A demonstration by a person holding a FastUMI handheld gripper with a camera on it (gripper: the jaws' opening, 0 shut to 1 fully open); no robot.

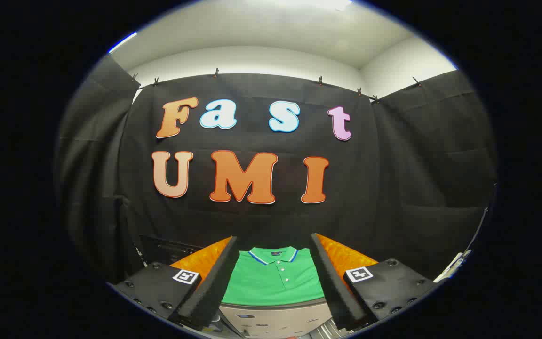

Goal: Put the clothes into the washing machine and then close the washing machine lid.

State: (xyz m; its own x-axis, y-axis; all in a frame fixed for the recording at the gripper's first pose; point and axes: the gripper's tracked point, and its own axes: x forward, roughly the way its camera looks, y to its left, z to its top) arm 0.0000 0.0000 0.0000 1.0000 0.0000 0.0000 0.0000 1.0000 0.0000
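**Shirt in line, fingers wide, nothing gripped yet**

The hand-held gripper [273,282] stands with its two dark foam-faced fingers [212,282] spread wide apart and nothing between the pads; they press on nothing. Seen through the gap, and a little beyond the fingertips, lies the green polo shirt [273,280], neatly folded, collar with its white and blue edge on the far side and the button placket running down the middle. It rests flat on an orange surface [346,256] whose bare parts show to either side behind the fingers. Just below the shirt's near hem is a pale grey panel with small markings [275,320]; it may well be part of the washing machine, but I cannot tell for certain, and neither the drum opening nor the lid can be made out from here.

The risks, as I judge them:

- A flat, folded garment offers little to pinch. If the fingers close too high they may catch only the top layer, and the shirt would unfold and trail as it is lifted.
- Coming in too low, the fingertips could strike the orange surface or the edge of the grey panel.
- A loosely held shirt may drape over the machine's rim and stop the lid closing.
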